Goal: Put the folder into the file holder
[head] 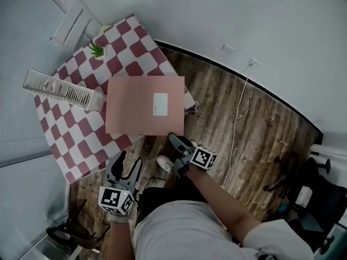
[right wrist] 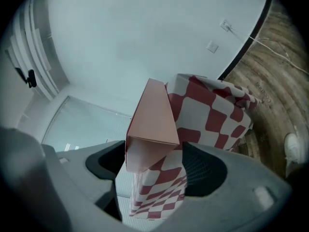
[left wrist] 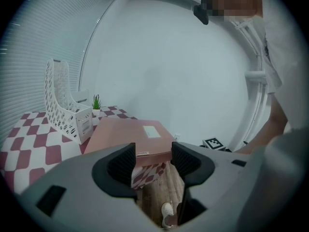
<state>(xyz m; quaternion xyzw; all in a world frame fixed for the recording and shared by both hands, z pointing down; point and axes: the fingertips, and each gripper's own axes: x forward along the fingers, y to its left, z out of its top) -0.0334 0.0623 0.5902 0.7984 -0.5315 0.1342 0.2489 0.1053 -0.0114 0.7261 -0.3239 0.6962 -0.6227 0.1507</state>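
A pink folder [head: 142,108] with a white label lies flat on the red-and-white checked table [head: 59,140], its near edge overhanging the table's front. To its left stands the white perforated file holder [head: 62,89], also seen in the left gripper view [left wrist: 63,108]. My right gripper [head: 181,144] is open, its jaws standing on either side of the folder's near right corner [right wrist: 153,120], with a gap on the right side. My left gripper [head: 124,166] is open and holds nothing; it sits below the table's front edge, with the folder [left wrist: 130,134] ahead of it.
A small potted plant [head: 96,50] stands at the table's far corner, with a white rack [head: 73,23] beyond it. A white cable [head: 238,112] runs across the wooden floor. A dark office chair [head: 309,194] is at the right. My shoe [head: 164,164] is under the grippers.
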